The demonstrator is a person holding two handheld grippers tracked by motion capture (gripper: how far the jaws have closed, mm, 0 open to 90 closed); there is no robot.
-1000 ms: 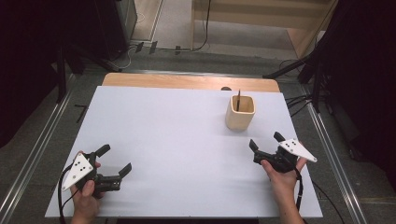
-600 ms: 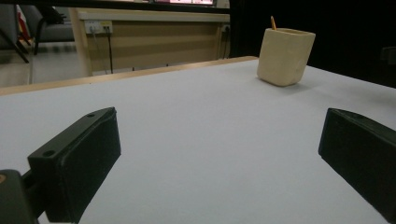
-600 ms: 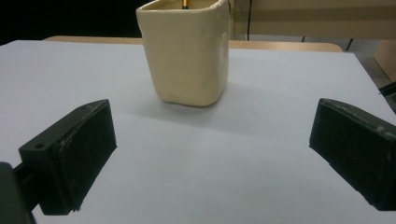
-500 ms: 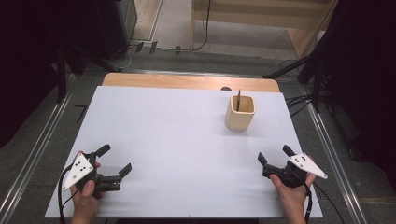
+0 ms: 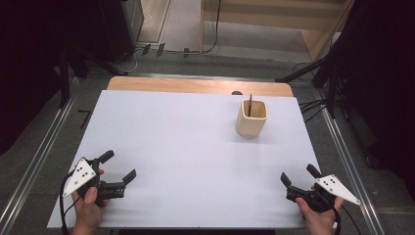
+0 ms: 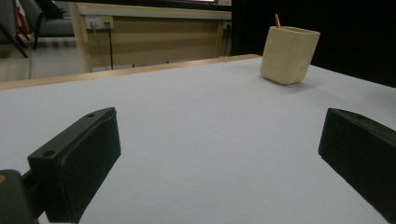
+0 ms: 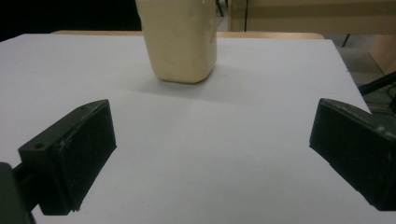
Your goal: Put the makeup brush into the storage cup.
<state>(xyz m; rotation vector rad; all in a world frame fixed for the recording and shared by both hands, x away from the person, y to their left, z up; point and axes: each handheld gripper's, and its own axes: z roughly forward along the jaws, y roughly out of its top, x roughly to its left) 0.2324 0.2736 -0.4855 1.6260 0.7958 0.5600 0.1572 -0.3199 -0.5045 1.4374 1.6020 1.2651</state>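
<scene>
A cream square cup (image 5: 252, 118) stands upright at the back right of the white table (image 5: 195, 147), with a thin dark stick (image 5: 249, 105) poking out of it. The cup (image 6: 288, 55) also appears far off in the left gripper view, and close ahead as the cup (image 7: 179, 39) in the right gripper view. My left gripper (image 5: 118, 166) rests open near the front left corner, nothing between its jaws. Near the front right corner my right gripper (image 5: 299, 175) is open and empty, well short of the cup.
A wooden strip (image 5: 195, 86) runs along the table's far edge. Metal rails (image 5: 39, 152) flank both sides on the floor. Cables (image 5: 313, 105) lie on the floor beyond the right side. A wooden bench (image 5: 274, 17) stands further back.
My right gripper has drawn back from beside the cup toward the front right corner. The left gripper has stayed put.
</scene>
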